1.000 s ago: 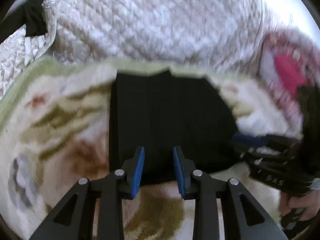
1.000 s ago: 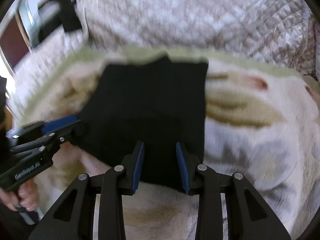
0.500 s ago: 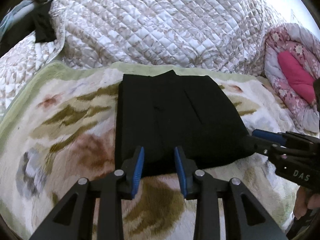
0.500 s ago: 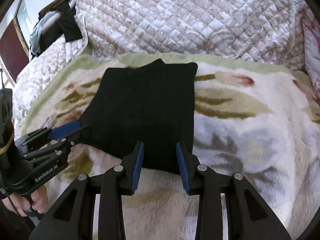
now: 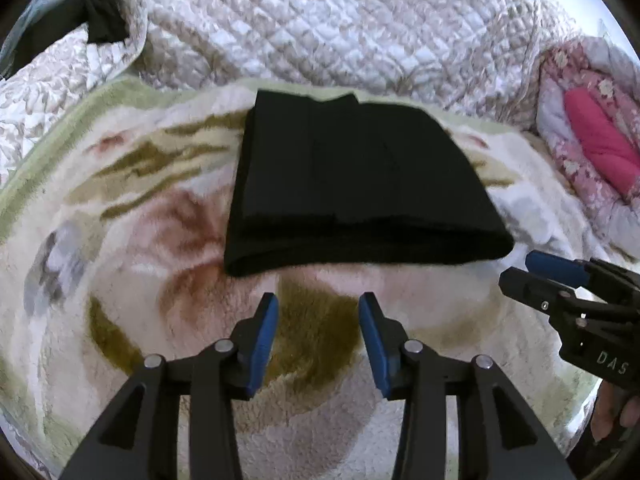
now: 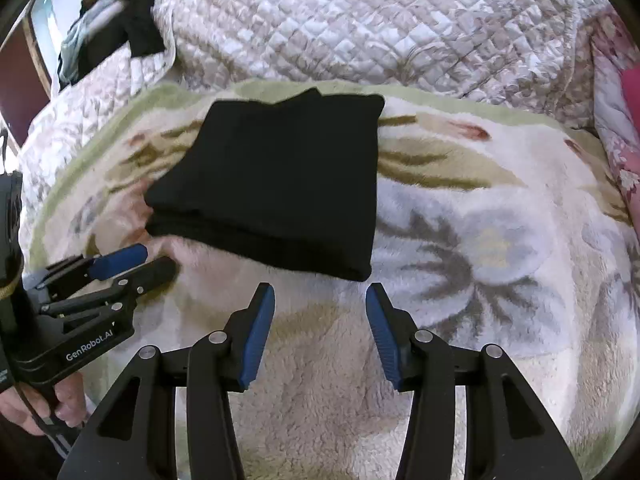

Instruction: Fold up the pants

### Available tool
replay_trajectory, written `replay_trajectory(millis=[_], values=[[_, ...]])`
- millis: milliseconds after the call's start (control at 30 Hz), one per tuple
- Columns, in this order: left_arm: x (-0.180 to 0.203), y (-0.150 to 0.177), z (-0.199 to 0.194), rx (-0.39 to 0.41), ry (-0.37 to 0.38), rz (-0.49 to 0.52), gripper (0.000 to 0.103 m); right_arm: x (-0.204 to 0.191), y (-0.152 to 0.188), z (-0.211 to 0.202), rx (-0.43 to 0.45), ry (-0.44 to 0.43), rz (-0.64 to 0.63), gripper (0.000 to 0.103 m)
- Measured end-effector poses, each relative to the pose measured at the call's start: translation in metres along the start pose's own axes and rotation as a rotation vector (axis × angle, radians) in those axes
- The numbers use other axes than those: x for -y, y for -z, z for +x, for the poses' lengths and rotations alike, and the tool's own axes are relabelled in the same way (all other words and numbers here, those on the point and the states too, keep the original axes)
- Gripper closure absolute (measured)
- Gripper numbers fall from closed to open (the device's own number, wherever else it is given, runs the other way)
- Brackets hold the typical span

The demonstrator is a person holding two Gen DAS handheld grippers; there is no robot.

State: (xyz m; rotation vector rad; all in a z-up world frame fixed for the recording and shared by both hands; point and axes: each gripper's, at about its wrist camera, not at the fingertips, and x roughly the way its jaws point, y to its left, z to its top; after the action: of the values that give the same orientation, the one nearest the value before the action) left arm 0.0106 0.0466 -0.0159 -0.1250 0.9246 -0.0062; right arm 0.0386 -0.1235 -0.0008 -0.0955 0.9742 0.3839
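The black pants (image 5: 352, 184) lie folded into a flat rectangle on a fleece blanket, also shown in the right wrist view as black pants (image 6: 276, 184). My left gripper (image 5: 319, 306) hangs just short of the fold's near edge, jaws opening, nothing between its blue pads. My right gripper (image 6: 320, 294) sits before the pants' near right corner, jaws opening too, and empty. Each gripper shows in the other's view: the right gripper (image 5: 524, 270) beside the pants' right end, the left gripper (image 6: 148, 262) beside their left end.
The floral fleece blanket (image 6: 480, 248) covers the bed. A quilted cover (image 5: 340, 28) rises behind the pants. A pink floral quilt (image 5: 592, 136) is bundled at the right. Dark clothes (image 6: 132, 28) hang at the back left. A hand (image 6: 48, 404) grips the left tool.
Both grippers have pulled back off the pants' near edge, toward me, and their jaws have spread wider. The folded pants stay in place on the blanket.
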Motion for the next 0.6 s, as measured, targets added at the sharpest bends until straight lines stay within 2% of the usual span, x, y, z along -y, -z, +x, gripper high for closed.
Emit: replay_trajectory(millis=[67, 200, 400, 600], values=[[0.000, 0.003, 0.004, -0.011, 0.001, -0.002, 0.049, -0.001, 0.001, 0.004, -0.007, 0.011, -0.011, 0.054], [0.000, 0.006, 0.006, 0.003, -0.002, 0.022, 0.046, 0.000, 0.005, 0.016, -0.050, 0.014, -0.016, 0.052], [0.001, 0.006, 0.008, 0.000, -0.009, 0.019, 0.040, -0.001, 0.005, 0.019, -0.043, 0.024, -0.033, 0.049], [0.001, 0.006, 0.009, 0.002, -0.013, 0.025, 0.038, -0.001, 0.005, 0.020, -0.044, 0.023, -0.036, 0.048]])
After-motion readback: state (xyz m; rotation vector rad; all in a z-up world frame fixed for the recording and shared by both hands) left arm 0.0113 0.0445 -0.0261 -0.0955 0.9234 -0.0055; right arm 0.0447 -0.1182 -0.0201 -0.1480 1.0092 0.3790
